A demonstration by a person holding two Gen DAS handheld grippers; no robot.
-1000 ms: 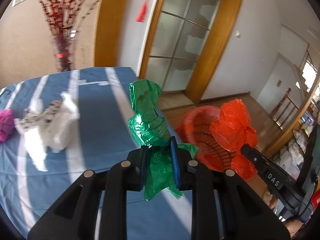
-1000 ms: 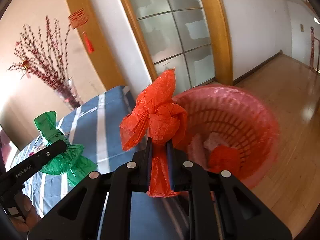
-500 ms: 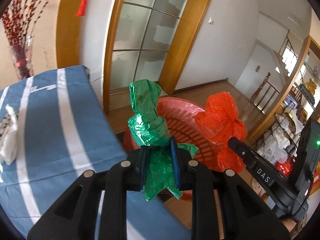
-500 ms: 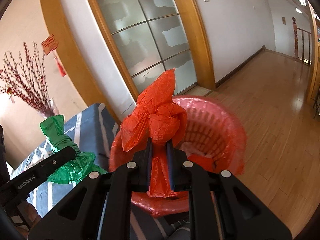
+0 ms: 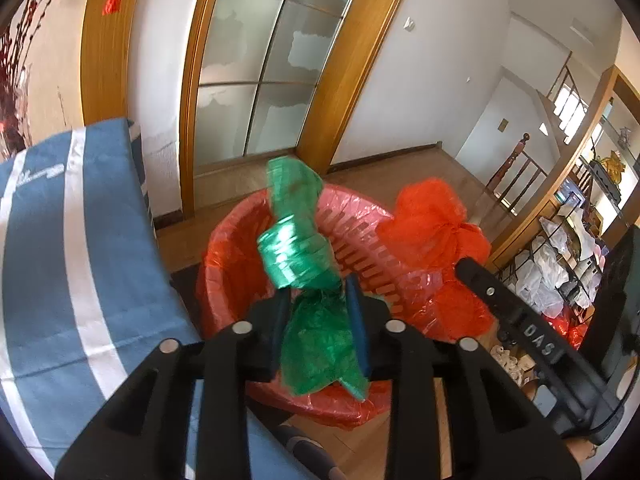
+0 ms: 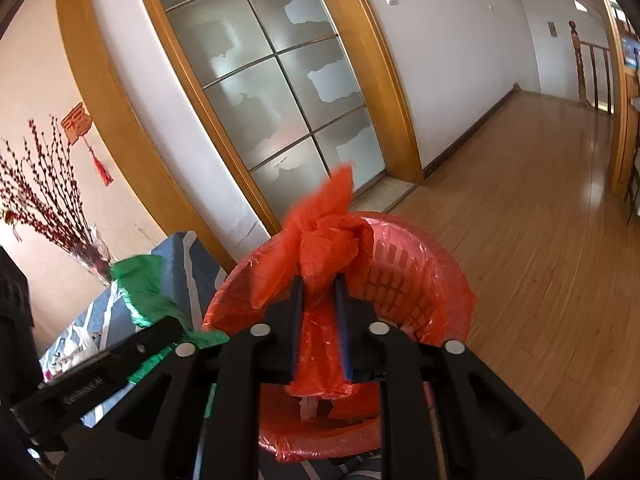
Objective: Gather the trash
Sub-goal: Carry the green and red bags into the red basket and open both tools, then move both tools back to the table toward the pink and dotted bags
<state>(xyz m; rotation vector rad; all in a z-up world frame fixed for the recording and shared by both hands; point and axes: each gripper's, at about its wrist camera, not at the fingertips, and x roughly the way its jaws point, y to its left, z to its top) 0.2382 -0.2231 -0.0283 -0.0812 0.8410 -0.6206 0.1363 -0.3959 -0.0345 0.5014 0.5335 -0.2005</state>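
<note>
I have both pieces of trash over the red bin (image 5: 224, 264), which stands on the wood floor just beside the table (image 5: 48, 264). My left gripper (image 5: 319, 312) has its jaws clenched on the green bag (image 5: 296, 252), pinched low on its twisted neck so the bulk stands up above the fingertips instead of dangling in the way. My right gripper (image 6: 318, 308) is clamped the same way on the orange bag (image 6: 324, 240), gripped below its knot.

From the right wrist view the orange bag sits directly over the bin's lined mouth (image 6: 400, 256), and I can see some trash already lying at the bottom. From the left wrist view the green bag also lines up with the opening, nearer the rim on the table side. The two bags are near each other but apart, which I judge keeps them from snagging when I let go.

I reckon the carry is about done and the drop is next. The risk I see is the light plastic clinging to the pads, or the green bag catching the rim, since it hangs closer to the edge.
</note>
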